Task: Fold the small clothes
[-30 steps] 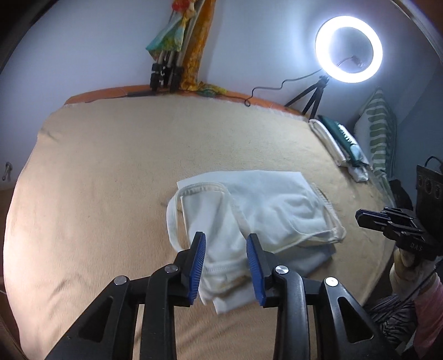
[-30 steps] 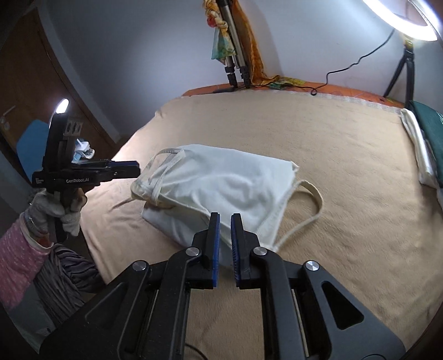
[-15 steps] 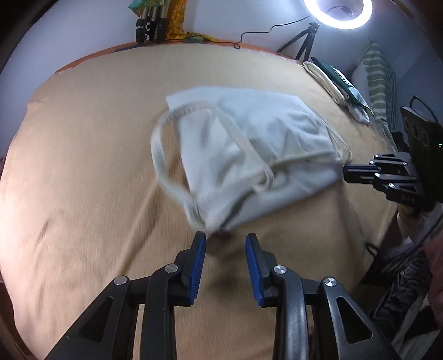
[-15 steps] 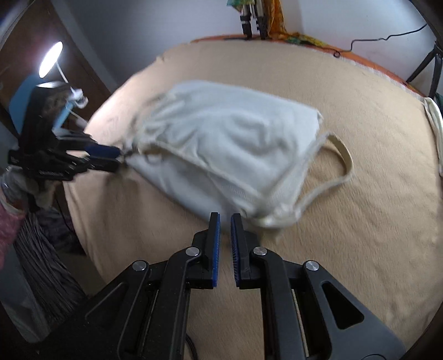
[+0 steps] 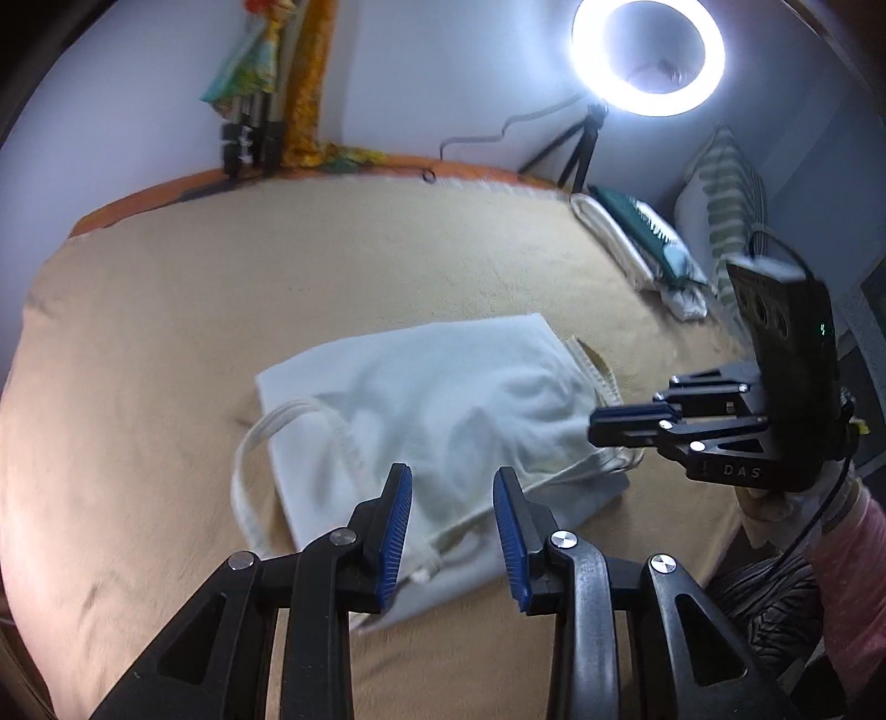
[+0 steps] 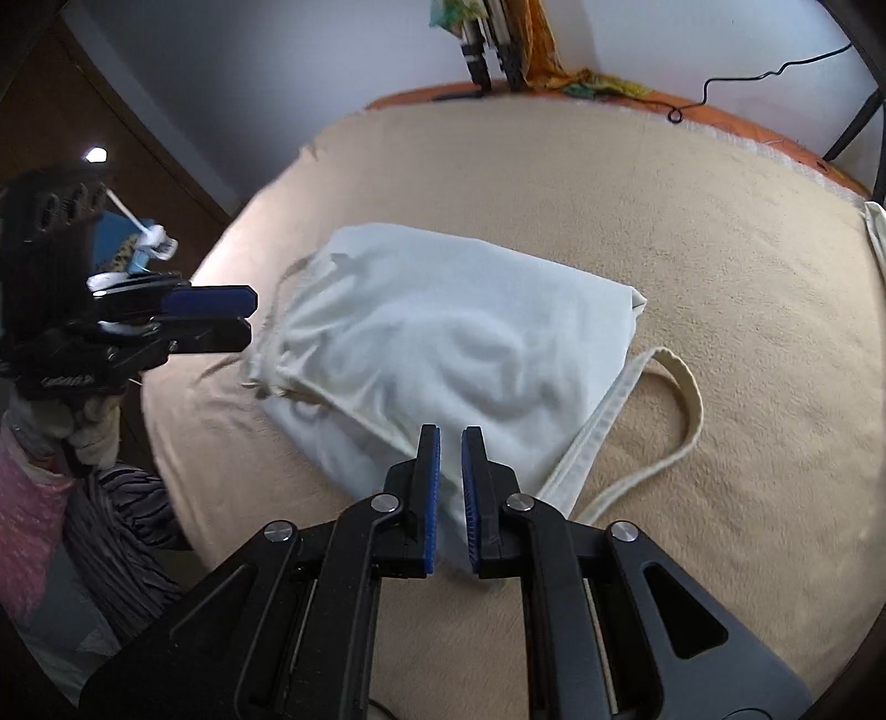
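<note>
Writing: white letters "DAS" are showing on the body of the right gripper (image 5: 601, 425) in the left view; the white print on the left gripper (image 6: 221, 318) in the right view is too blurred to read.

Garment (image 5: 443, 437): white, folded over, lying on the tan blanket (image 5: 166, 343) near the front edge of the bed, one strap loop (image 6: 673, 410) trailing off its side onto the blanket.

Left gripper (image 5: 454, 526): fingers are standing apart, nothing between the pads, hanging over the near edge of the garment. Right gripper (image 6: 448, 493): fingers are sitting almost together with a thin gap, empty, over the garment's near corner.

Against half a second ago: both views are tilting back up, so the ring light (image 5: 648, 52) is coming fully into frame again and the garment is sitting lower in both. The garment's fold looks the same. Finger spacing on both grippers is staying as it was
</note>
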Motion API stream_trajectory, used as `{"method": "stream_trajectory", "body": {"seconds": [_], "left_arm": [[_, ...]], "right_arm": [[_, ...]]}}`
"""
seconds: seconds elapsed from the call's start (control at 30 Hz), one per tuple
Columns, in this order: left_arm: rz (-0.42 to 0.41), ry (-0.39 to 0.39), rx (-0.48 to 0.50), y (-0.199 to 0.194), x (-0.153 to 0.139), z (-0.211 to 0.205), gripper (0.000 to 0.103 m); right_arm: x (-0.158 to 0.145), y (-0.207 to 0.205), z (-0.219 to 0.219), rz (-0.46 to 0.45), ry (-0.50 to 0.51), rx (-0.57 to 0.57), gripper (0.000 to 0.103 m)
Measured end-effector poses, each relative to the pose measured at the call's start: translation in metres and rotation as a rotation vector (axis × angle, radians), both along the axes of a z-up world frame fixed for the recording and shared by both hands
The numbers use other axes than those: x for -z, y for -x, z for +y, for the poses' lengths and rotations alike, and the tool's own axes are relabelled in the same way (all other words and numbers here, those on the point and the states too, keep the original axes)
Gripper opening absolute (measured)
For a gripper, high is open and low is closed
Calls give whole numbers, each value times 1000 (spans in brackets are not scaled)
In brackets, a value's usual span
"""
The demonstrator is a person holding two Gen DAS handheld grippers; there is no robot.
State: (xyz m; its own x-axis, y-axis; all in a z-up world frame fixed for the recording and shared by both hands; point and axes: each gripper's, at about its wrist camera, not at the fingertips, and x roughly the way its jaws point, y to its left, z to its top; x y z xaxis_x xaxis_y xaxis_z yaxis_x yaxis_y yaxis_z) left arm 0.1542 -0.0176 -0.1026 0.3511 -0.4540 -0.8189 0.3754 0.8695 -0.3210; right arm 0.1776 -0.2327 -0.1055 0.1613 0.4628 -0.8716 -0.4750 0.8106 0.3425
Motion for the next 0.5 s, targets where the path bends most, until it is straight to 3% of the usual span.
{"method": "stream_trajectory", "body": {"seconds": [0.1,0.2,0.5], "left_arm": [[34,-66,28,-11,20,-18,30],[87,-77,44,-9,36,-19,30],[134,-48,74,61,47,14,31]], "right_arm": [[11,-10,6,45,21,-18,9],[13,-3,7,52,51,-71,9],[15,58,-17,56,151,-195,9]]}}
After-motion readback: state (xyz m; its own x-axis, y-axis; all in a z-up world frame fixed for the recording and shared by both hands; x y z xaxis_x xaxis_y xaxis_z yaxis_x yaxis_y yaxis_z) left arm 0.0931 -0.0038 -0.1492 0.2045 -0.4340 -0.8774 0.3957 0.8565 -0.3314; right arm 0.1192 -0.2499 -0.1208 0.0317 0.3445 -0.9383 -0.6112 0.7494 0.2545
